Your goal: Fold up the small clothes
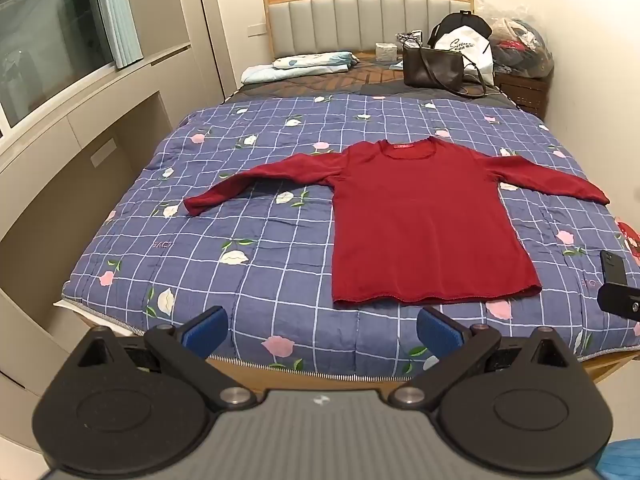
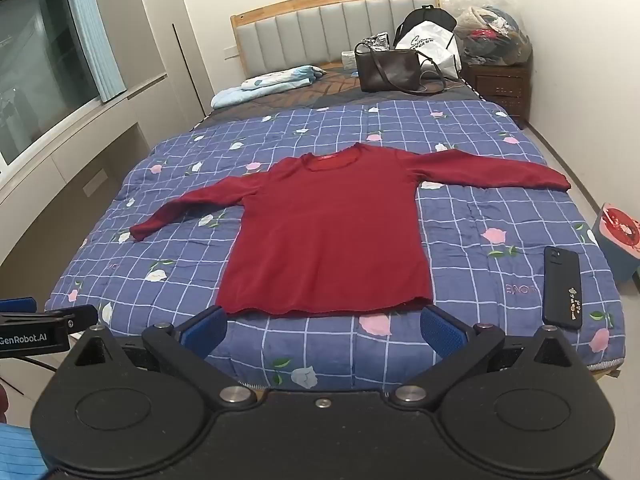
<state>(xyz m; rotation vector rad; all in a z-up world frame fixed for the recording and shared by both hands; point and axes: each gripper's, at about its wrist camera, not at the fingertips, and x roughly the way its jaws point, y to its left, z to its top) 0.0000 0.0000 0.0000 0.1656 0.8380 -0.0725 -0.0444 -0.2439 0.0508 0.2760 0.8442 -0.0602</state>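
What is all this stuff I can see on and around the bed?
Red long-sleeved top: one, dark red, flat on the quilt, sleeves spread.
Quilt: one, blue checked with flowers, covering the bed.
Phone: one, black, on the quilt right of the top.
Handbag: one, dark brown, near the headboard.
White bag: one, white, behind the handbag.
Folded bedding: one pile, pale blue, by the headboard on the left.
Nightstand: one, dark wood, right of the bed, plastic-wrapped bundle on top.
Left gripper: black, blue pads, open.
Right gripper: black, blue pads, open.
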